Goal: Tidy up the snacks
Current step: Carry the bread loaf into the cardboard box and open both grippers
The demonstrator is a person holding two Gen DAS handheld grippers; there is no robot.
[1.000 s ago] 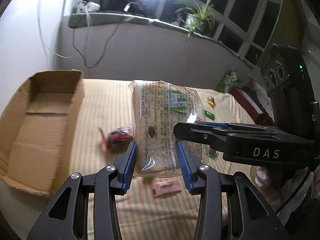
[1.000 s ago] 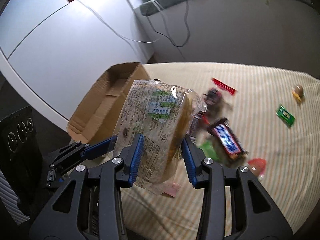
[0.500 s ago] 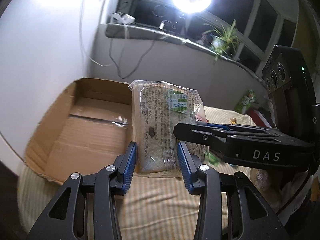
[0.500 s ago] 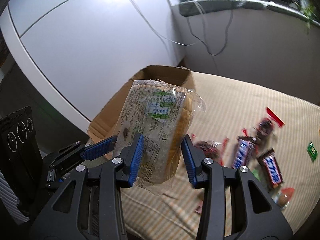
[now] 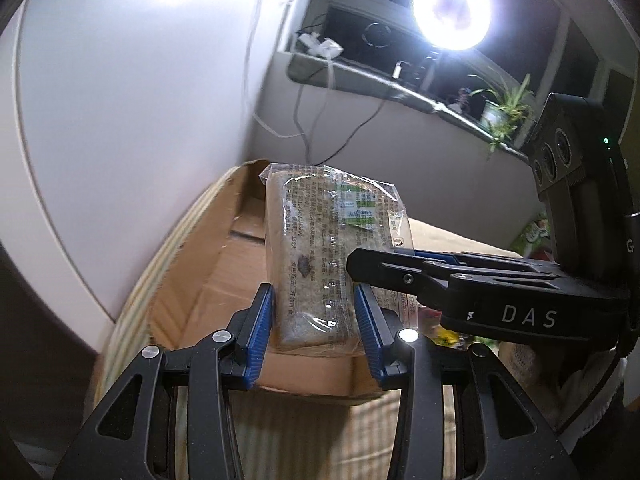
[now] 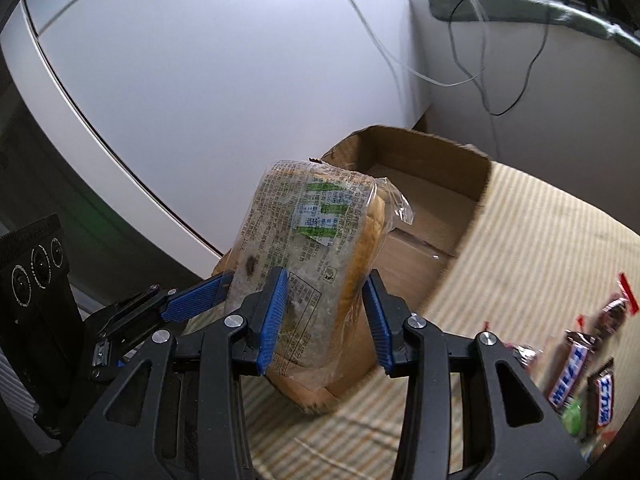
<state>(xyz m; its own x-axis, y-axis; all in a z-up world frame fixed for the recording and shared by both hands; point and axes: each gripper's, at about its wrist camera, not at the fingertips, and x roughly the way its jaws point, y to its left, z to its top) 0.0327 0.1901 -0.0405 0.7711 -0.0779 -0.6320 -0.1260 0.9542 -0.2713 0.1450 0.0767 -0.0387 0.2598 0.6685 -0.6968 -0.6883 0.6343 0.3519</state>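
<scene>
Both grippers are clamped on the same bag of sliced bread [image 5: 328, 256], which hangs in the air above the near end of the open cardboard box [image 5: 208, 280]. The left gripper [image 5: 314, 320] pinches the loaf's lower end between its blue pads [image 5: 260, 332], and the right gripper [image 6: 326, 312] does the same from its own side, so its black frame crosses in front of the box on the right of the left wrist view. The bread stands roughly upright in its clear printed wrapper, with the green and white label facing the cameras. The box sits on a striped beige surface [image 6: 532, 264], tight against a white wall panel [image 6: 208, 92], flaps up, and its inside looks bare where I can see it. Away from the box, at the right edge of the surface, lie several chocolate bars [image 6: 568, 372] in dark wrappers, blurred. Behind the box, cables hang from a grey ledge [image 5: 360, 76] under a glaring lamp [image 5: 452, 12].
</scene>
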